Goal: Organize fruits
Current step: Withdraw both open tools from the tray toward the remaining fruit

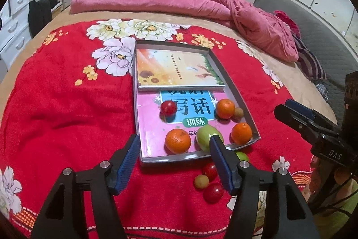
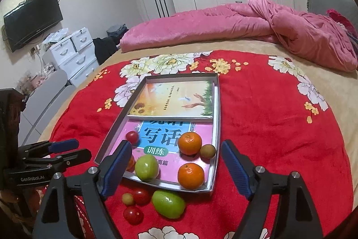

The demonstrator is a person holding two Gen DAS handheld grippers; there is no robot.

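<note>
Red blanket (image 2: 268, 138) under tray (image 2: 216, 127); green fruit (image 2: 169, 203) outside; both tongs (image 1: 174, 162) (image 2: 176, 169) spread, empty.

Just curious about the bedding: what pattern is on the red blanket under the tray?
Large white and pale-yellow flowers on the red blanket, clearest in the right wrist view.

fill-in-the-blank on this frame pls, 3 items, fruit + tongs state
1. The shallow grey cardboard tray holds ____ round orange mandarins.
2. The oval green fruit on the red floral blanket lies ____ the tray.
3. Both the left tongs and right tongs are ____ and hold nothing.

Missing words: three; outside; open
</note>
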